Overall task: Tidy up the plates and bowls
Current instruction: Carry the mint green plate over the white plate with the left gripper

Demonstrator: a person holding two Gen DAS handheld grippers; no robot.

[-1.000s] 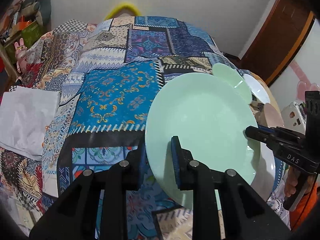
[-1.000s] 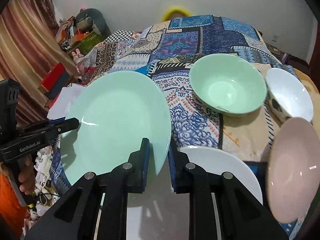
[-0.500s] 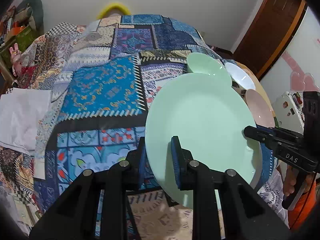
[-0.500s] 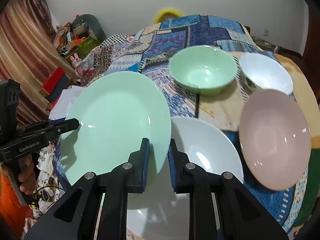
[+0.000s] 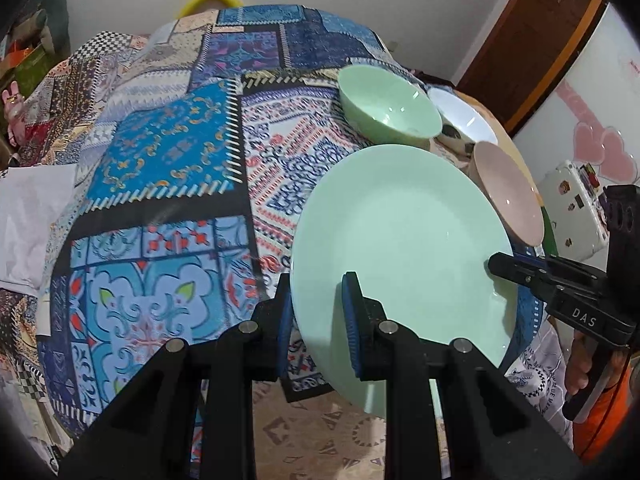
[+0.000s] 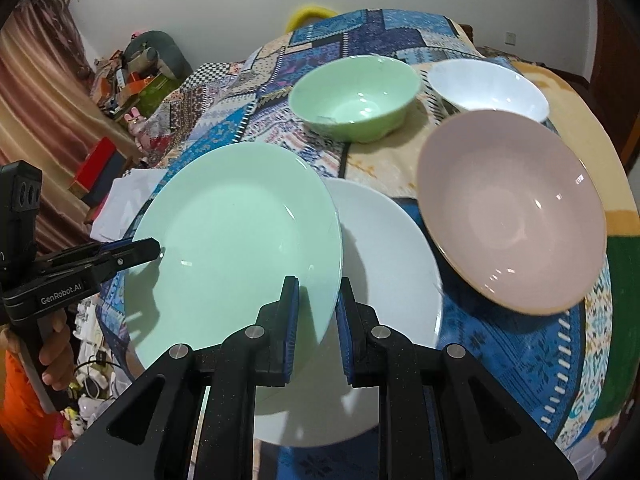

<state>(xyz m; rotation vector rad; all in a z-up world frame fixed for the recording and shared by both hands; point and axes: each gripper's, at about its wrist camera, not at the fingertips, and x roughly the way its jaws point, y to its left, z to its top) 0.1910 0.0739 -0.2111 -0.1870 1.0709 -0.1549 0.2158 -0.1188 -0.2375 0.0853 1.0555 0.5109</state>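
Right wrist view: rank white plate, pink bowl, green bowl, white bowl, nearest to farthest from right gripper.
From the right gripper:
1. White plate, right behind the jaws.
2. Pink bowl, to the right.
3. Green bowl, far centre, and white bowl, far right: too close to call.

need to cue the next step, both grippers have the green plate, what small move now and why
Probably lower the green plate onto the white plate: left gripper and right gripper pinch opposite rims, and it hangs tilted, overlapping the white one.
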